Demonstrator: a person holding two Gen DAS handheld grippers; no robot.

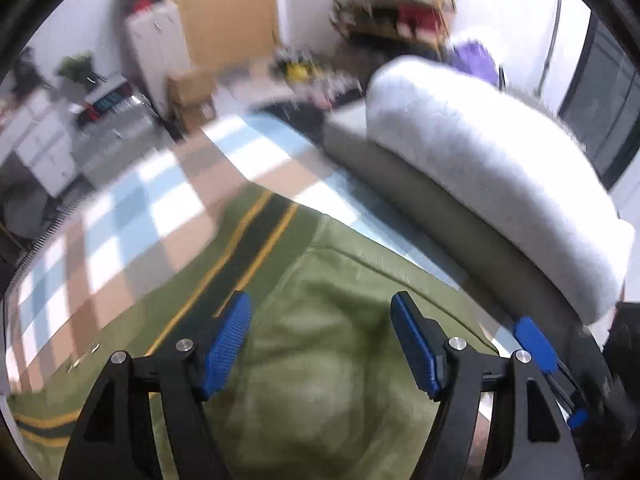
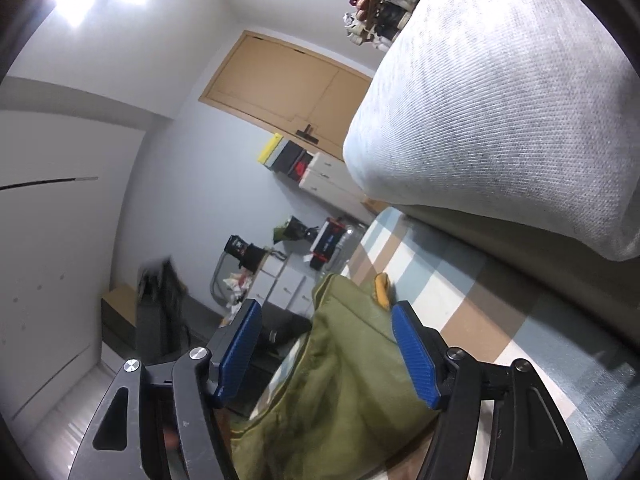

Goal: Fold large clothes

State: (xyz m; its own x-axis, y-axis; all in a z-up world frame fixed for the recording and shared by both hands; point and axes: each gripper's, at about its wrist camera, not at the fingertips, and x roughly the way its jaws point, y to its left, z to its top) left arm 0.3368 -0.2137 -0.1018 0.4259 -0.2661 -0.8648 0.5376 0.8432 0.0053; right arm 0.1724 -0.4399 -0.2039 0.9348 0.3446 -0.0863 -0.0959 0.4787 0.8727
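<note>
Through the left wrist view, my left gripper [image 1: 320, 340] hangs with jaws apart and empty over the green garment [image 1: 320, 380], which fills the lower centre, spread on the checked bedsheet [image 1: 160, 208]. Through the right wrist view, my right gripper [image 2: 326, 350] has jaws parted, green cloth [image 2: 344, 380] bunched between them, unpinched.
</note>
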